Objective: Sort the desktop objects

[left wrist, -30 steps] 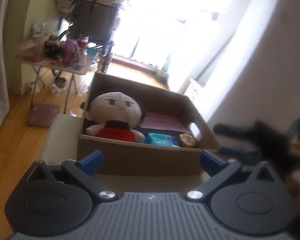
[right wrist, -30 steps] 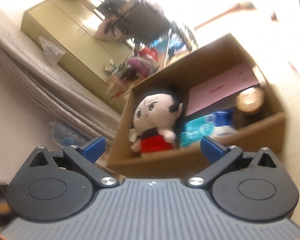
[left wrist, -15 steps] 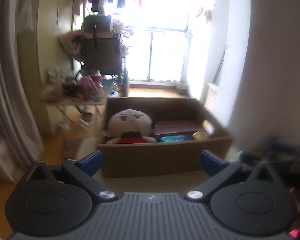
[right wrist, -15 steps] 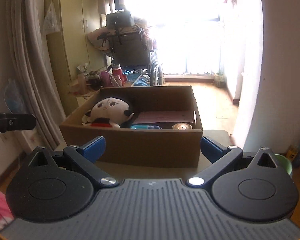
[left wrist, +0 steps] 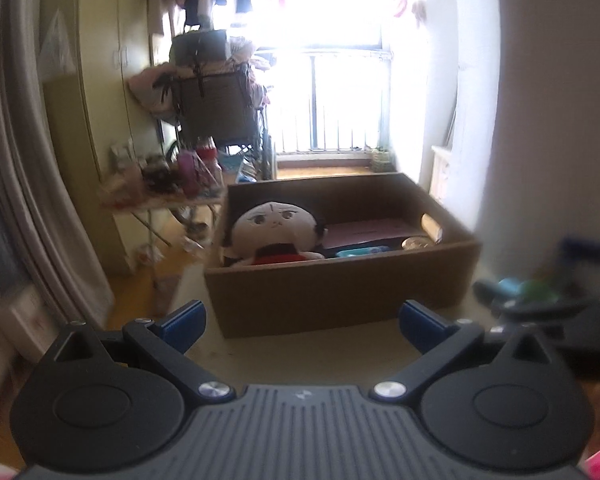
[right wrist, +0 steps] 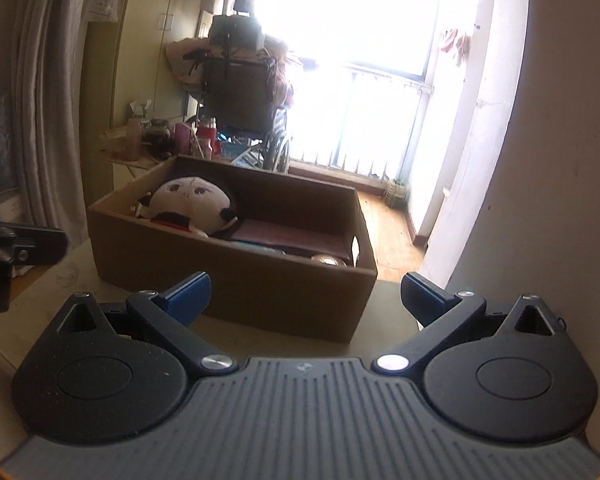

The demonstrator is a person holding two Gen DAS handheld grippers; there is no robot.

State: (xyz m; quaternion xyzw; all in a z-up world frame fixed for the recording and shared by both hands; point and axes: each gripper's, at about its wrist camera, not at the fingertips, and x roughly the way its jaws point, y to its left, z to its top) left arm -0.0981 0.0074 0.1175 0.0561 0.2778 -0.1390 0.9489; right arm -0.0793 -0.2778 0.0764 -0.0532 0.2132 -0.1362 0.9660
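While both the left hand-held gripper [left wrist: 300, 322] and right hand-held gripper [right wrist: 306, 294] stand wide and empty over the desk [right wrist: 60, 280], we judge the plush doll [left wrist: 274, 228], inside the cardboard box [left wrist: 340, 284], soft, light; grip its body.

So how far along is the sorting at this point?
Mostly done, it seems: the doll, a pink book, a blue packet and a round tin sit in the cardboard box. Left gripper and right gripper are open and empty. Blurred items at the left view's right edge may remain.
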